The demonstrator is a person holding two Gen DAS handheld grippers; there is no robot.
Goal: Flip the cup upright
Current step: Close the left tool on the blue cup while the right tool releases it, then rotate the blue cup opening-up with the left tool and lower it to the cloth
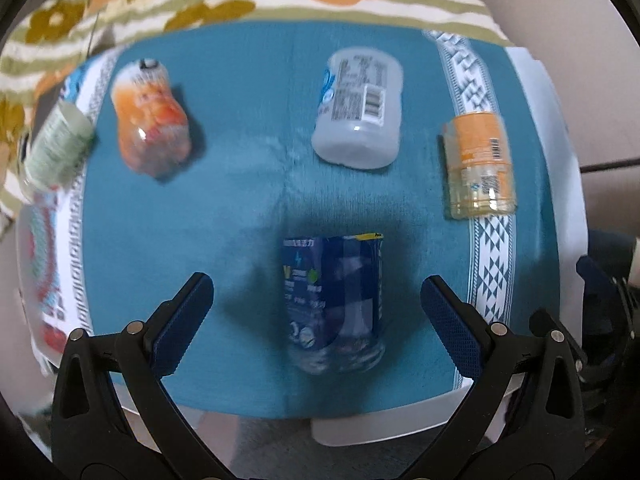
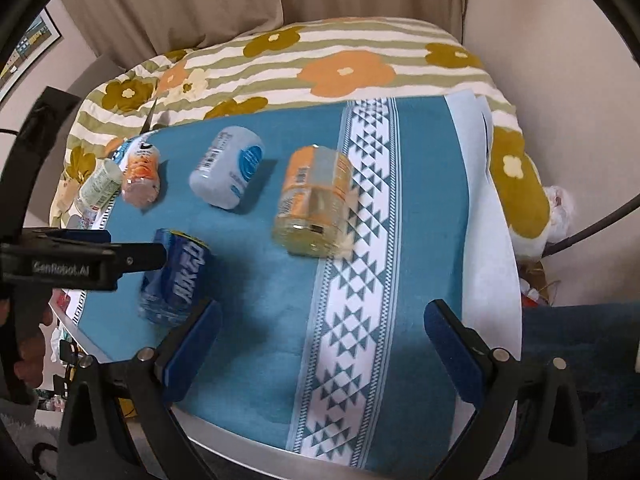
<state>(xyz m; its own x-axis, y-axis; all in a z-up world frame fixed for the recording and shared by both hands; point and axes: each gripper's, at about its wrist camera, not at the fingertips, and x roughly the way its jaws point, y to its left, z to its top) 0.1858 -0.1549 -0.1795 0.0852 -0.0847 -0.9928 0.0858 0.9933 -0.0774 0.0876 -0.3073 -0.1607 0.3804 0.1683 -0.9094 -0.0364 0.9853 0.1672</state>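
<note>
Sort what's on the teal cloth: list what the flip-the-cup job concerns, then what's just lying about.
Job:
- blue cup, between the open left gripper fingers
- left gripper

Lying about:
- orange-labelled cup
- white cup
- peach-coloured cup
- green-labelled cup
- right gripper, open, holding nothing

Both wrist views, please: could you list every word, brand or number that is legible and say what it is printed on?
"GenRobot.AI": on the left gripper, seen from the right wrist.
Blue cup: white Chinese characters, too blurred to read.
White cup and orange cup: barcodes and fine print, too small.
Green-print cup and peach cup: unreadable.
</note>
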